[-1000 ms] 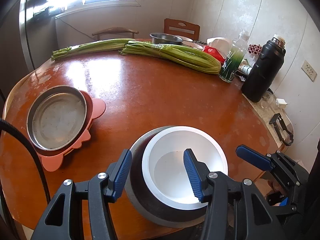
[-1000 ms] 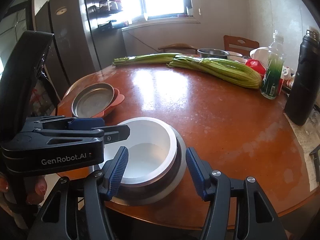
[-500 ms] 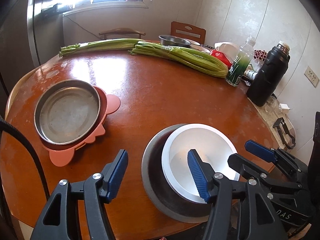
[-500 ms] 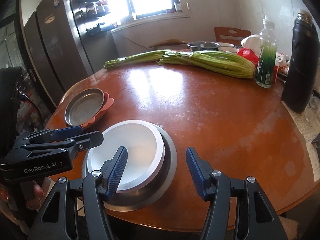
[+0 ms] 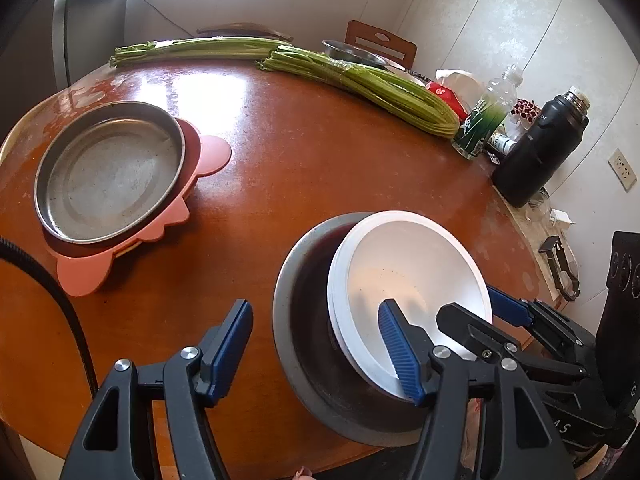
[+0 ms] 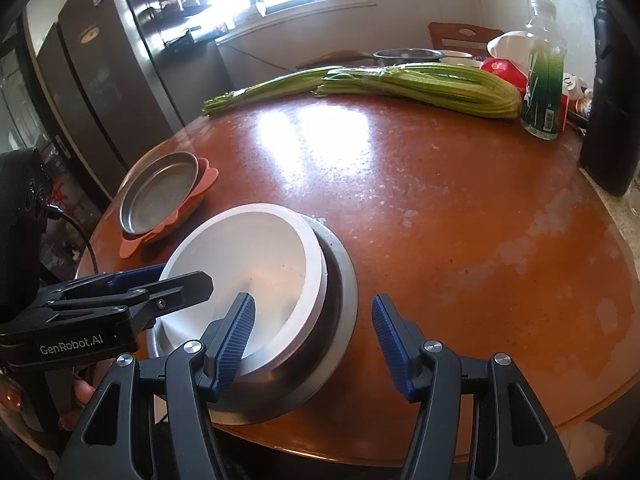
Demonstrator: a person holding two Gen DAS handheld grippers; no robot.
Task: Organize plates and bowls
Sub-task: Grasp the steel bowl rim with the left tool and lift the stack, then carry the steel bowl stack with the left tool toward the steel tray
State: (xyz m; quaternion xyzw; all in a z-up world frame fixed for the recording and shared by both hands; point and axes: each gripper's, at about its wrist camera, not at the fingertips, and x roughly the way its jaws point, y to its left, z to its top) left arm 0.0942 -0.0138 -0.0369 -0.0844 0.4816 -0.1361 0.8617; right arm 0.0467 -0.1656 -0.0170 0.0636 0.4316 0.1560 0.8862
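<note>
A white bowl (image 5: pixel 404 268) sits tilted inside a steel bowl (image 5: pixel 304 320) near the table's front edge. My left gripper (image 5: pixel 316 312) straddles their left wall. One finger is inside the white bowl and the other stands off the steel rim; its jaws are opening and no pad presses. My right gripper (image 6: pixel 313 302) straddles the right wall of the white bowl (image 6: pixel 256 248) and steel bowl (image 6: pixel 340 304) the same way, open with a gap outside. Further left, a steel plate (image 5: pixel 108 176) rests on a pink plate (image 5: pixel 84 276).
Two celery bundles (image 5: pixel 360 80) lie across the table's far side. A green bottle (image 5: pixel 484 120), a black flask (image 5: pixel 536 152) and a steel basin (image 5: pixel 352 52) stand at the back right. A black cable (image 5: pixel 52 292) runs over the left edge. A fridge (image 6: pixel 100 80) stands left.
Both grippers have sunk closer to the nested bowls. The left jaws have spread and its outer finger has come away from the steel rim. The white bowl now leans inside the steel one.
</note>
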